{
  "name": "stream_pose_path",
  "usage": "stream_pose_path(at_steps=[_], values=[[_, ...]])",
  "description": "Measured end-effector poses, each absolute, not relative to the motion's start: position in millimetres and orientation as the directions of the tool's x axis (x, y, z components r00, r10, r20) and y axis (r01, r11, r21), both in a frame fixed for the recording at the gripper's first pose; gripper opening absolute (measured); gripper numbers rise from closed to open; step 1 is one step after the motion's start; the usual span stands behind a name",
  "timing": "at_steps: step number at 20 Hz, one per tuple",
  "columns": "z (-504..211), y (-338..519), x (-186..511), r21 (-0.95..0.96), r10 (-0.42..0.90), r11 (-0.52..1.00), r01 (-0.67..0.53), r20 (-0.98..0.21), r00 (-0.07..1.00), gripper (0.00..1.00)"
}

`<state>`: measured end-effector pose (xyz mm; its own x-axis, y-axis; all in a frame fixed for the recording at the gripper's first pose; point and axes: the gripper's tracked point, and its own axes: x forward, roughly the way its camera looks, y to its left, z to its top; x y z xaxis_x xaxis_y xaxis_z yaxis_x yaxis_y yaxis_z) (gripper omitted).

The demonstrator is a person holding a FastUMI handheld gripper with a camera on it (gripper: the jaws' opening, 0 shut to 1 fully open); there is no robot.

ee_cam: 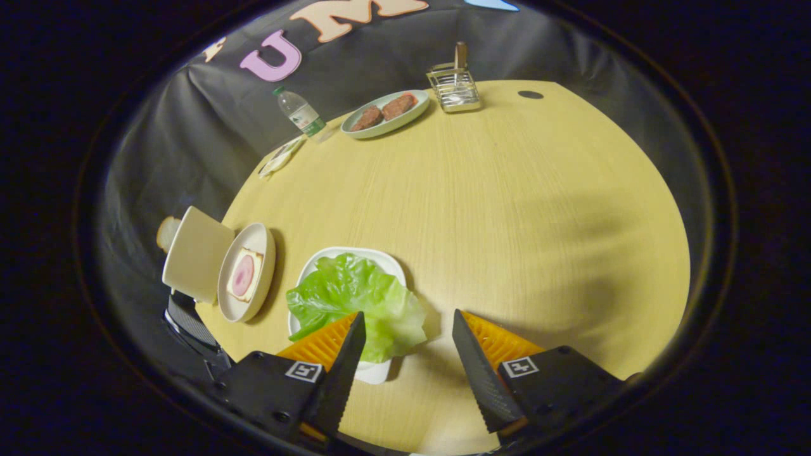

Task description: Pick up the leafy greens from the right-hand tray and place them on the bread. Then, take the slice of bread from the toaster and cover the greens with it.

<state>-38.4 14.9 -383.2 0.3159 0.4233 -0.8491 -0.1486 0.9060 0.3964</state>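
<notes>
First step, approach for the pick: gripper (408,339) fingers spread wide and empty, leafy greens (358,304) lying in the white tray (317,263) just ahead; next likely shift toward the greens, descend, close on the leaf.

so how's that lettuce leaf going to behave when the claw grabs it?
Probably floppy: the lettuce leaf looks thin and ruffled, draping over the rim of its white tray. Likely very light, so it may drag or slide rather than lift cleanly. The open claw has one finger over the leaf; an edge pinch could tear it.
</notes>
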Motion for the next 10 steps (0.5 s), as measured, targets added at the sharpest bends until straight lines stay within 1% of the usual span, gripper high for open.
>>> stream_pose_path(at_steps=[5,7,10], values=[[-385.1,19.0,-43.1,0.403,0.424,0.906,-0.132,-0.859,0.287,0.74],[-383.9,18.3,-45.3,0.392,0.414,0.910,-0.133,-0.865,0.283,0.74],[-381.5,17.8,-46.4,0.381,0.395,0.918,-0.107,-0.875,0.280,0.40]])
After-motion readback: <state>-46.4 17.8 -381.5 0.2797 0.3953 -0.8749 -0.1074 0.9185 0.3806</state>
